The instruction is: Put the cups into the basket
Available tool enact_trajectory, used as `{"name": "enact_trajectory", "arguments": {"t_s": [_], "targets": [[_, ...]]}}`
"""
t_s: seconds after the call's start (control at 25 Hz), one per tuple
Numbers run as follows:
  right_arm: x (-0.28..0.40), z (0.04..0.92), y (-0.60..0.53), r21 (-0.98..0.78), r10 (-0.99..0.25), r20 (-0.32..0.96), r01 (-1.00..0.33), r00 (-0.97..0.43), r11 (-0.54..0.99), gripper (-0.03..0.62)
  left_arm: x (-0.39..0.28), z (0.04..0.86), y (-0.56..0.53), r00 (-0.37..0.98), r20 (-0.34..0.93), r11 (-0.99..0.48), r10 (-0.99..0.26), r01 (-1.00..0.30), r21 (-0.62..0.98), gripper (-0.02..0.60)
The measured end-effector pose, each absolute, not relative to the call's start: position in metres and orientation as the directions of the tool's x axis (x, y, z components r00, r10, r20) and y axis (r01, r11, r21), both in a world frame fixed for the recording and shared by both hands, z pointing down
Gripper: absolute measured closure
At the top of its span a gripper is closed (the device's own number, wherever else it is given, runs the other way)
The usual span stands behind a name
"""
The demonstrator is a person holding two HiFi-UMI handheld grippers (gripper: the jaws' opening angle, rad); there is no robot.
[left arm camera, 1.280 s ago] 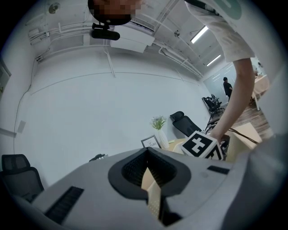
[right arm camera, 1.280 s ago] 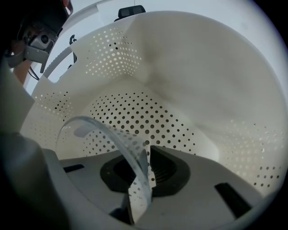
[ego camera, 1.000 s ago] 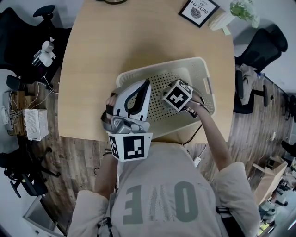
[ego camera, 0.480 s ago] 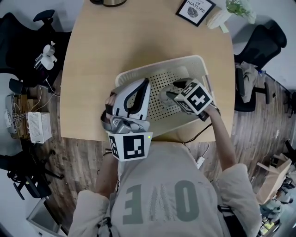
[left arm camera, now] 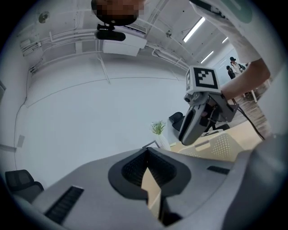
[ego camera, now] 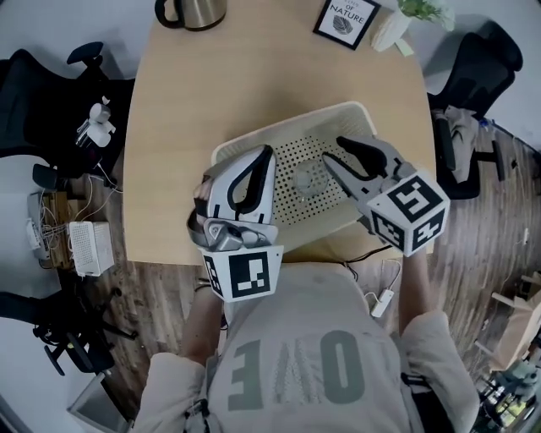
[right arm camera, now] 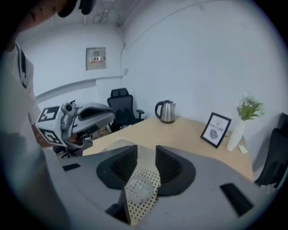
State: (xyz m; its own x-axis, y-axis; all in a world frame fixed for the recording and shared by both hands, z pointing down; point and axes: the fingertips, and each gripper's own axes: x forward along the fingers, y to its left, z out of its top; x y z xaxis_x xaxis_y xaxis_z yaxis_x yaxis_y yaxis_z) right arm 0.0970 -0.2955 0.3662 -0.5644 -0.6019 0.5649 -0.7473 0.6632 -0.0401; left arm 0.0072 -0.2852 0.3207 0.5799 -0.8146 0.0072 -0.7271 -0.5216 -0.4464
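A cream perforated basket (ego camera: 365, 118) stands on the wooden table. One clear cup (ego camera: 308, 179) lies on its floor; in the right gripper view the cup (right arm camera: 140, 190) shows through the gap between the jaws. My right gripper (ego camera: 333, 153) hovers over the basket's right side, just right of the cup. Its jaws are closing, with nothing between them and the cup lying apart beyond the tips. My left gripper (ego camera: 267, 152) hangs over the basket's left rim with its jaws together and empty. The left gripper view looks out across the room at the right gripper (left arm camera: 201, 112).
A steel kettle (ego camera: 191, 10), a framed print (ego camera: 342, 19) and a white vase with a plant (ego camera: 394, 27) stand along the table's far edge. Office chairs (ego camera: 473, 76) flank the table on both sides. The person's torso (ego camera: 296, 364) is close to the near edge.
The right gripper has drawn back to the right and toward the person, off the basket's middle, leaving the clear cup on the basket floor. The left gripper has stayed put.
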Motion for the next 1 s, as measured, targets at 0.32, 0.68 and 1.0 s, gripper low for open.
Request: {"name": "enact_trajectory", "arguments": {"t_s": [0.32, 0.68, 1.0], "targets": [[0.104, 0.28, -0.286, 0.093, -0.869, 0.148, -0.868, -0.473, 0.488, 0.595, 0.015, 0.292, -0.284, 0.594, -0.004, -0.524, -0.804, -0.712, -0.467, 0.574], [0.098, 0.296, -0.257, 0.205, -0.904, 0.044, -0.882, -0.424, 0.424, 0.595, 0.027, 0.282, -0.28, 0.604, 0.0, -0.537, -0.797, -0.709, -0.457, 0.574], [0.108, 0.304, -0.259, 0.18, -0.914, 0.065, -0.897, -0.4, 0.405, 0.596, 0.03, 0.275, -0.277, 0.612, -0.019, -0.541, -0.791, -0.713, -0.447, 0.574]]}}
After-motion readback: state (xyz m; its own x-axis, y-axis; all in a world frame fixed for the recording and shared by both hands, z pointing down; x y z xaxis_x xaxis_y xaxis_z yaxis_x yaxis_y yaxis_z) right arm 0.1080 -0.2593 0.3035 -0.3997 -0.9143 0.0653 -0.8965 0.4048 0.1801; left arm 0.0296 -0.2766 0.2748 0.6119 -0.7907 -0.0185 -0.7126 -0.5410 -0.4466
